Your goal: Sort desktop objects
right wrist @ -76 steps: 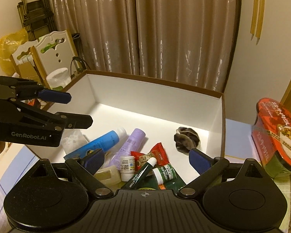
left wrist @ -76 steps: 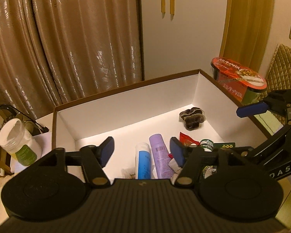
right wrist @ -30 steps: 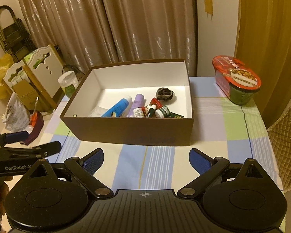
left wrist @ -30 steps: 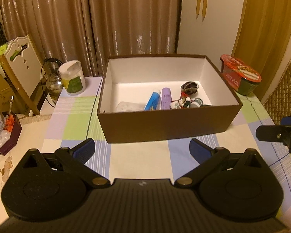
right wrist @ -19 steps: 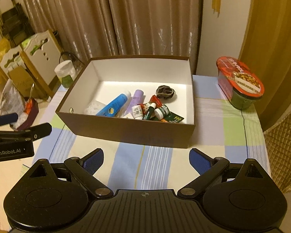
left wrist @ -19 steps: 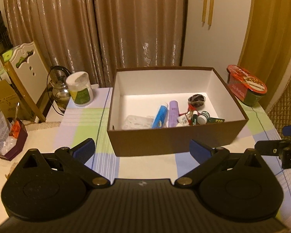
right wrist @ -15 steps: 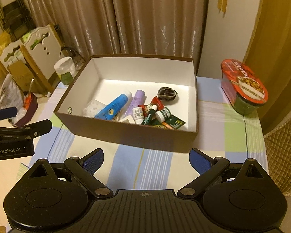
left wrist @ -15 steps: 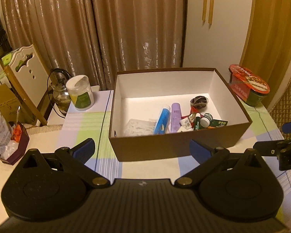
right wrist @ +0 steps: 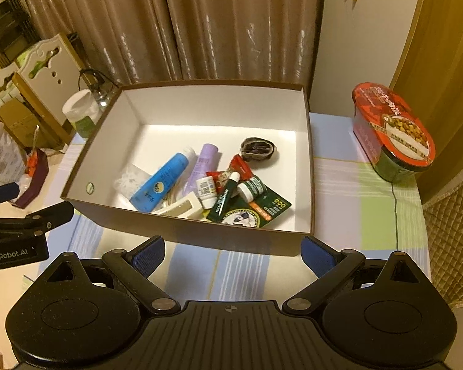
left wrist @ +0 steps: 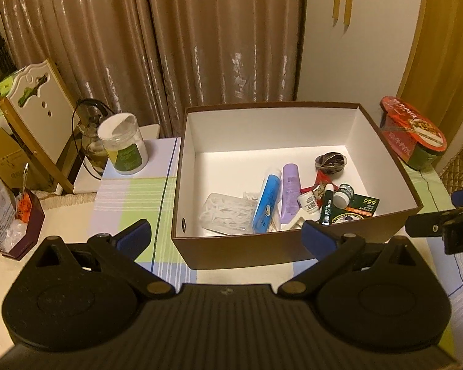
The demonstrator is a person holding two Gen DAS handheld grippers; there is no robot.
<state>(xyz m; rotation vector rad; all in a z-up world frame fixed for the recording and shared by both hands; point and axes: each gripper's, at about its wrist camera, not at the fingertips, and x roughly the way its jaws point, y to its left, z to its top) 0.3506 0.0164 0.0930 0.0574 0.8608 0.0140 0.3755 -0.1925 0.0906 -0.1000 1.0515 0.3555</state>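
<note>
your left gripper (left wrist: 226, 236): wide, empty | your right gripper (right wrist: 233, 252): wide, empty | both just short of brown box (right wrist: 200, 232)

Matt cardboard box (right wrist: 200, 229), glossy curtains (right wrist: 182, 24)

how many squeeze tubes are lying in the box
3, all in the brown box: a blue tube, a purple tube beside it on its right, and a thin dark green tube further right. Others may hide under the clutter.
</note>
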